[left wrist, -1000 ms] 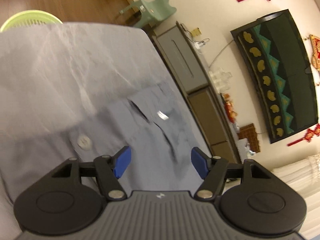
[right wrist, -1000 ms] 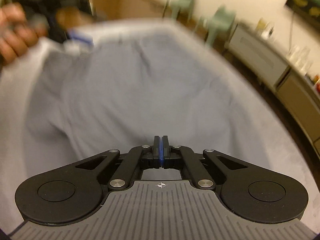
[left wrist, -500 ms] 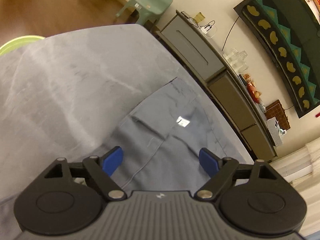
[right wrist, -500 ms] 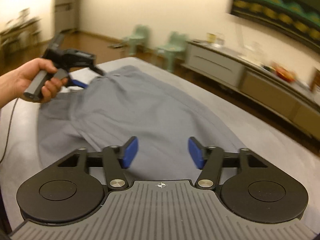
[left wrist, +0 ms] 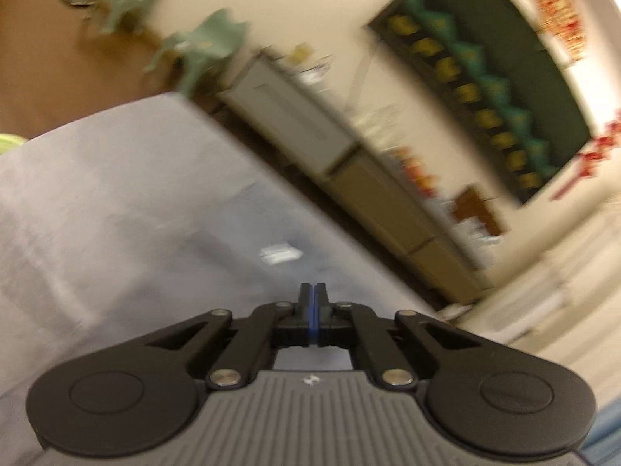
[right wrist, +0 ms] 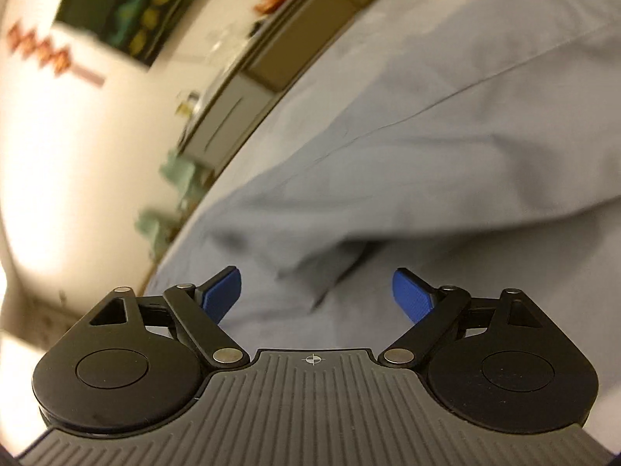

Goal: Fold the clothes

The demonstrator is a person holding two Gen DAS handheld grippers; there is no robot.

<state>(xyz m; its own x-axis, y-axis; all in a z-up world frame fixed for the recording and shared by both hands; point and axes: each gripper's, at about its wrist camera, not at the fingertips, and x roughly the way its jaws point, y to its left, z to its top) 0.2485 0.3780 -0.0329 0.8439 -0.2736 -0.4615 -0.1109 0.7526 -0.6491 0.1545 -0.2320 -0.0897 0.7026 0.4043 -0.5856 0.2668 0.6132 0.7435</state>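
Item: grey-blue cotton button shirt (right wrist: 427,136), spread on a pale grey cloth-covered table (left wrist: 97,202); in the left view it lies ahead of the fingertips, white label (left wrist: 280,253) showing.

Left gripper (left wrist: 314,291): jaws have just closed, blue pads meeting; no cloth visible between them, apparently empty.

Right gripper (right wrist: 316,295): jaws wide apart, holding nothing; a rumpled shirt fold (right wrist: 330,272) sits just beyond the gap.

Risk: the left view is blurred; a hurried pinch may catch one layer only, or miss, dragging the shirt askew.

Containers: lime-green basket rim (left wrist: 7,141), far left of the left fingers; contents not visible.
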